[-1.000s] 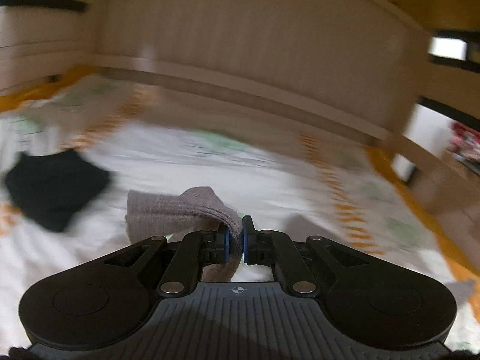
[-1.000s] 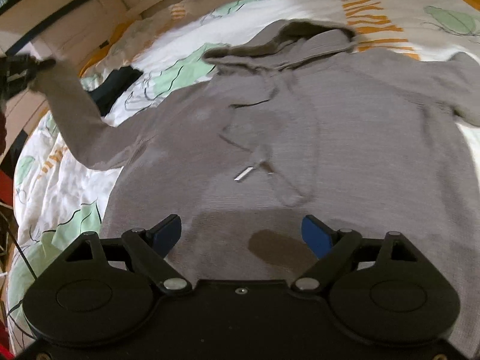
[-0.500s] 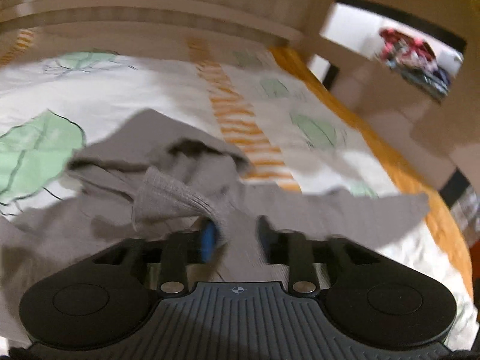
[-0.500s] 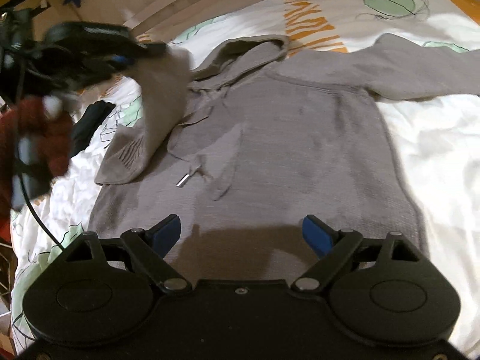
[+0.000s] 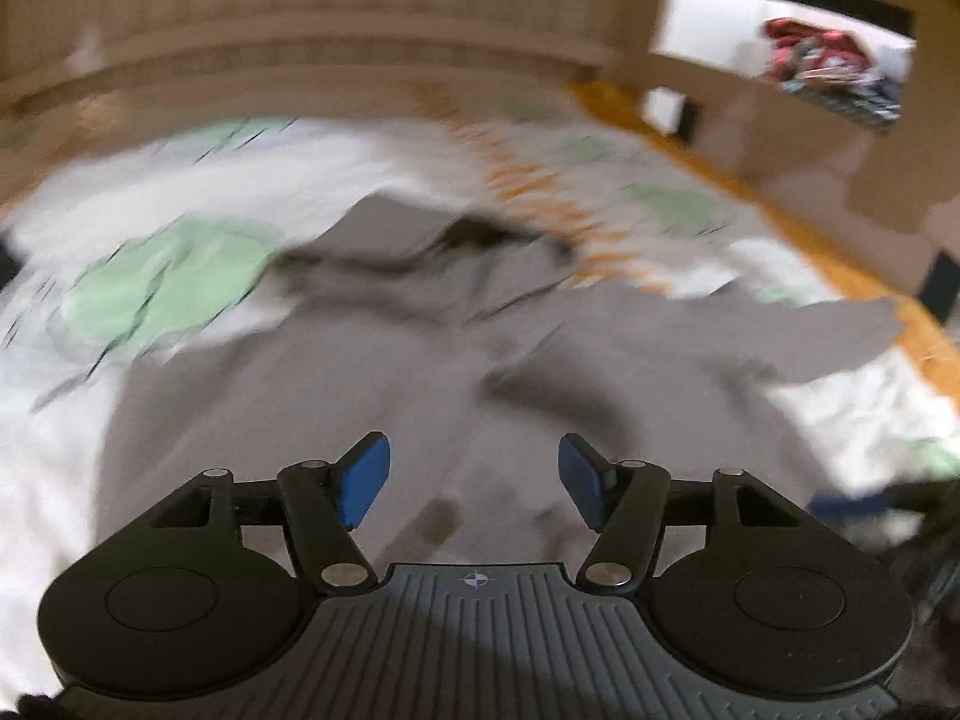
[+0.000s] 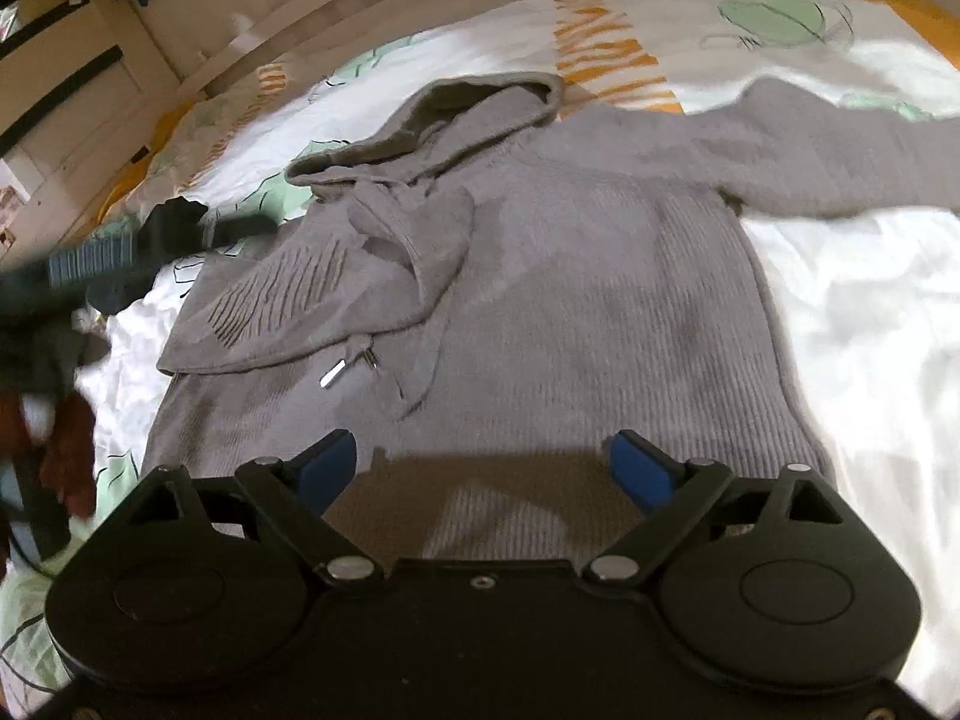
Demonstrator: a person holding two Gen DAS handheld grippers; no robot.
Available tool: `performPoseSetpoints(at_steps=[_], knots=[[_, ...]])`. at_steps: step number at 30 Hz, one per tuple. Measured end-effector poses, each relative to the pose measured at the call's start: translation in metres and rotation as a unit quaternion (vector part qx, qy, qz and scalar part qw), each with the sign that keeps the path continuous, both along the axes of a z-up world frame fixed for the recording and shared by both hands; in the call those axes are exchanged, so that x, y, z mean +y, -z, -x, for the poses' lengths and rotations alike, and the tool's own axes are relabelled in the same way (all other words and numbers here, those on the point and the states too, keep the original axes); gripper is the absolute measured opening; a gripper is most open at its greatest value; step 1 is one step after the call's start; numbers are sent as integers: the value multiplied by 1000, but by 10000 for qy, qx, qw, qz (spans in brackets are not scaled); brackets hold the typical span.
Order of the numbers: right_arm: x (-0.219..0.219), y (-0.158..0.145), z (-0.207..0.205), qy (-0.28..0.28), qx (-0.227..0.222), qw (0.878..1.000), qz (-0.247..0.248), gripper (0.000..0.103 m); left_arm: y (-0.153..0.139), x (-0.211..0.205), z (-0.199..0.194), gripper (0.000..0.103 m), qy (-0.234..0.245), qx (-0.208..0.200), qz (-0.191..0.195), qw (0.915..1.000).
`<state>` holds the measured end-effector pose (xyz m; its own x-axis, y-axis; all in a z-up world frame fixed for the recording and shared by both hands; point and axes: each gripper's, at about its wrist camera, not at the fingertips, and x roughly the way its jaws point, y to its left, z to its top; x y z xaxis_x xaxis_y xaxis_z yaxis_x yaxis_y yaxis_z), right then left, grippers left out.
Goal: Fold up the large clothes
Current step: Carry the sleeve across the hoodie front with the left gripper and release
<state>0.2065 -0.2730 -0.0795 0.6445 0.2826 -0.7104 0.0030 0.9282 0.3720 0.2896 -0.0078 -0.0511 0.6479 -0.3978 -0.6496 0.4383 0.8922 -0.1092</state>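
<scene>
A grey knitted hoodie (image 6: 588, 300) lies face up on the bed, hood (image 6: 474, 108) at the far end. Its left sleeve (image 6: 312, 300) is folded across the chest; the other sleeve (image 6: 840, 144) stretches out to the right. My left gripper (image 5: 474, 474) hovers over the hoodie (image 5: 372, 396) in a blurred view, its jaws opening with nothing between them. It shows as a dark blur at the left edge (image 6: 156, 246) of the right wrist view. My right gripper (image 6: 480, 468) stands wide open above the hem, holding nothing.
The bedsheet (image 6: 852, 312) is white with green leaves and orange stripes. A dark garment (image 6: 174, 216) lies at the hoodie's left. A wooden headboard (image 5: 336, 18) runs along the far side, and an orange bed edge (image 5: 780, 204) along the right.
The left gripper carried the sleeve cuff over the chest, let it go and opened. The sleeve now lies folded on the hoodie. The right gripper barely shifted.
</scene>
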Motion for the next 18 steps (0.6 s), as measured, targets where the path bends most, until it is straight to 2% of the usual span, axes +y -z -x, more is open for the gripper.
performPoseSetpoints(at_steps=[3,6,8,10,11,12,16,17,18], knots=[[8,-8,-11,-92,-207,9994,248,93,25,28,2,61,-483,250,-178,9984],[21,-20,-26,-280,-485,9966,605,92,49,51,2,60,-863,516,-87,9949],[32,-26,-36,-401,-685,9930,879,92,59,61,7,62,-912,332,197,9951],[45,-29,-49,-518,-862,9877,1199,92,61,58,10,64,-912,184,153,9955],[52,-30,-56,-591,-906,9849,1350,89,62,54,9,66,-892,142,60,9959],[58,-29,-63,-651,-923,9821,1509,82,62,49,10,68,-869,104,-37,9962],[78,-19,-94,-745,-794,9730,2036,75,64,45,9,70,-867,24,-115,9962],[80,-16,-102,-754,-709,9721,2104,67,64,46,9,70,-871,30,-81,9962],[80,-12,-109,-765,-614,9722,2125,52,66,48,11,70,-876,34,-46,9961]])
